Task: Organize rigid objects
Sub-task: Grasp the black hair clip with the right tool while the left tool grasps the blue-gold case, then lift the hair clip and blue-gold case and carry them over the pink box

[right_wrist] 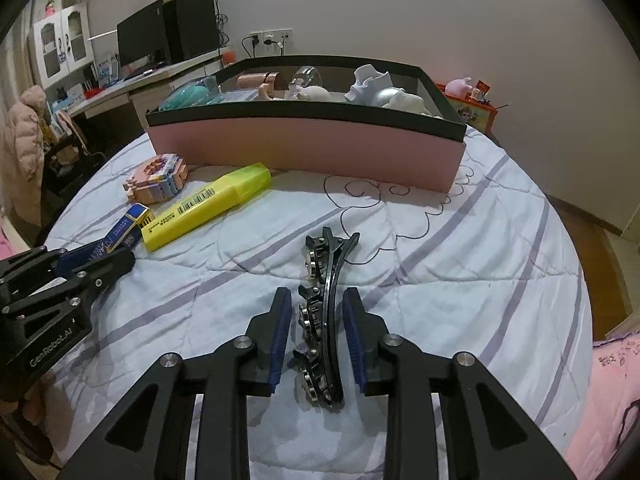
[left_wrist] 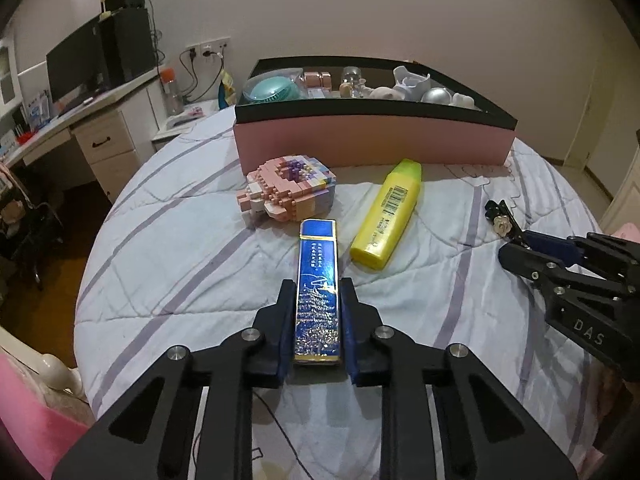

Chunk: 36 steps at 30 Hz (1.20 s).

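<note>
My left gripper (left_wrist: 318, 292) is shut on a long blue box (left_wrist: 319, 280) that lies on the quilt; it also shows in the right wrist view (right_wrist: 128, 226). My right gripper (right_wrist: 316, 300) straddles a black hair clip (right_wrist: 322, 312) with metal studs; its pads stand close on both sides, and contact is unclear. The clip's tip shows in the left wrist view (left_wrist: 500, 216). A yellow bottle (left_wrist: 386, 214) and a pink block model (left_wrist: 286, 190) lie in front of the pink storage box (left_wrist: 372, 140).
The pink box (right_wrist: 312, 148) with a black rim holds several items: a teal brush (left_wrist: 272, 90), jars, white figures. The bed's edge drops off at left toward a desk (left_wrist: 80, 120) with a monitor. A pink pillow (right_wrist: 612, 380) lies at right.
</note>
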{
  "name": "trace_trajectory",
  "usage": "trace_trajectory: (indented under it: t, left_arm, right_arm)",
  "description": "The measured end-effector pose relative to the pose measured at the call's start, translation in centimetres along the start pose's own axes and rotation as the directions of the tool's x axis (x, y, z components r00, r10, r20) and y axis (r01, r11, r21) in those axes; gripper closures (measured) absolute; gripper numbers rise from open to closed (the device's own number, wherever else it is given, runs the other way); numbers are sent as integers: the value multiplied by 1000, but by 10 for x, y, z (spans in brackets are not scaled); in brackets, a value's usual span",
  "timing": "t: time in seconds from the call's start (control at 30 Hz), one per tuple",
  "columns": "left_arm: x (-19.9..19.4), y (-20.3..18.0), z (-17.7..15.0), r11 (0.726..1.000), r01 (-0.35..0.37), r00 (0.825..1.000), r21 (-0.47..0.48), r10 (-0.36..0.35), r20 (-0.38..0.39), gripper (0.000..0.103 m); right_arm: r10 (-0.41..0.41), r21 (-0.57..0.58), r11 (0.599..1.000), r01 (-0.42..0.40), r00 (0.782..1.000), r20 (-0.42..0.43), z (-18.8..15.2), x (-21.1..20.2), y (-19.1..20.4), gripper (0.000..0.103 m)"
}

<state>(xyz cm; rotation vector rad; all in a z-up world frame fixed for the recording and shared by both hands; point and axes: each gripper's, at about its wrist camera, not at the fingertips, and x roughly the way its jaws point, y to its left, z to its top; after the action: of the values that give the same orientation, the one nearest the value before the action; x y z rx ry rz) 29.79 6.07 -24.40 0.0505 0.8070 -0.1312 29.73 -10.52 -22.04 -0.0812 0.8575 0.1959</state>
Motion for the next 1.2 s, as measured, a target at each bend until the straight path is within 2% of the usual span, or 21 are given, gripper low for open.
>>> trace_trajectory:
  t: [0.13,0.3,0.63,0.73,0.93,1.0,1.03,1.1,1.2]
  left_arm:
    - [-7,1,-2,1000,14,1000,-19,-13,10,83]
    - [-22,0,-2,999,28,999,-17,-27,37,83]
    - [-85,-13,13,999,34,981,-5,-32,192,83]
    - [-109,-19,19,999,44,968,2,-43,247,83]
    - [-144,-33,32,1000,10,944,21,-17,329,83]
    - [-154,-38,35,999,-9,935,31,-3,355,83]
    - [-157,-40,37,999,-3,931,35,-9,364,83]
    - [-167,-45,40,999,5,922,44,-21,386,83]
    - [-182,-50,42,998,-21,903,51,-3,430,83]
  right_arm:
    - [-1,-26,1000,1,1000,6,0,-2,3,85]
    - [48,9,999,-48,997,63,-7,-18,3,85]
    - [82,-14,997,-81,970,229,0,-77,28,85]
    - [84,-17,996,-83,957,279,4,-99,33,85]
    - [57,-29,998,-49,920,389,15,-140,39,84]
    - [42,-25,999,-34,900,435,16,-155,40,84]
    - [37,-30,999,-26,897,440,17,-159,42,84]
    - [30,-29,999,-18,878,477,17,-171,44,84]
    - [23,-37,999,-5,858,514,17,-188,46,84]
